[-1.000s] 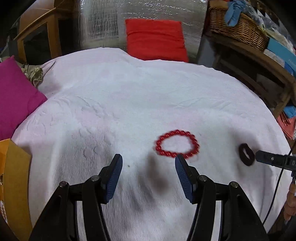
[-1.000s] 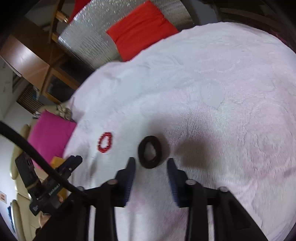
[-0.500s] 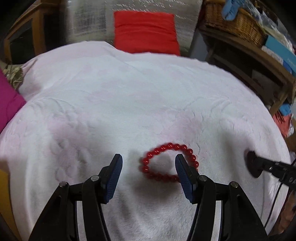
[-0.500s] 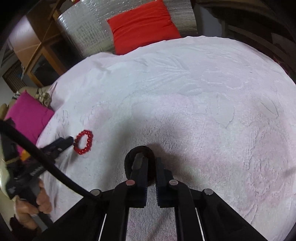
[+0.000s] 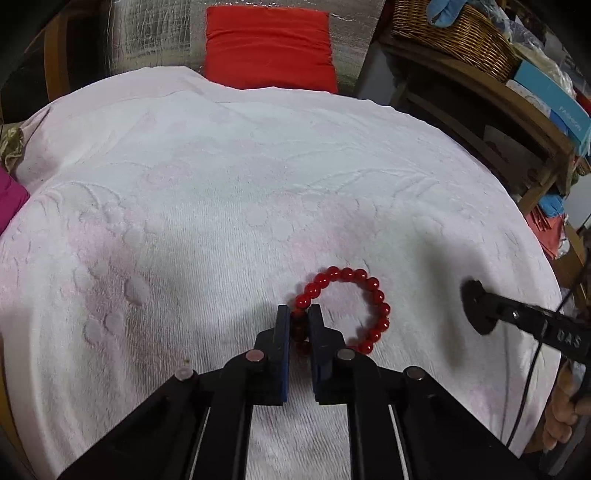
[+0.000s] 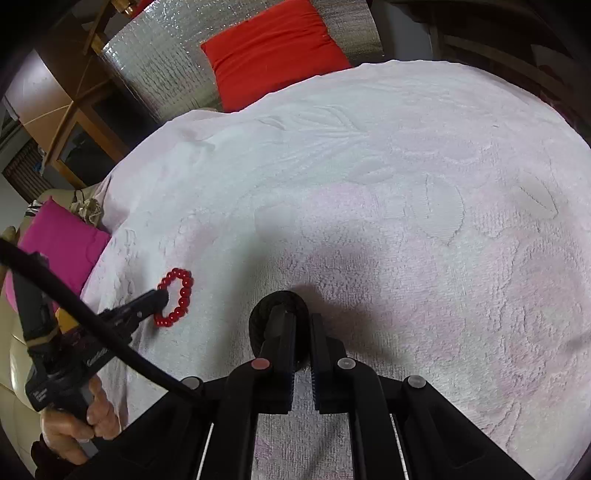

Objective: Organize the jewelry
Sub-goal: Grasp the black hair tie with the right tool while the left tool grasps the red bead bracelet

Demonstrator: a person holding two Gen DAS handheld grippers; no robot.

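Note:
A red bead bracelet point(image 5: 369, 291) lies on the white-pink towel point(image 5: 221, 221). My left gripper point(image 5: 299, 314) is closing on its near-left side, and the blue pads pinch the beads between them. To the right, a black ring point(image 5: 476, 314) rests on the towel with my right gripper point(image 5: 480, 299) on it. In the right wrist view, my right gripper point(image 6: 301, 317) is shut on the black ring point(image 6: 256, 321): one finger goes through its hole, the other stands outside its right side. The red bracelet point(image 6: 183, 291) and the left gripper point(image 6: 160, 295) show at the left.
A red cushion point(image 5: 269, 48) leans on a silver-foil backing at the far edge. A magenta cushion point(image 6: 59, 243) lies at the left. A wooden shelf with a wicker basket point(image 5: 454, 33) stands at the right. A hand point(image 6: 77, 428) and a black cable point(image 6: 74, 306) cross the lower left.
The left gripper came down over the red bracelet and closed on its beads. The right gripper closed on the black ring's side about half a second ago and has stayed there.

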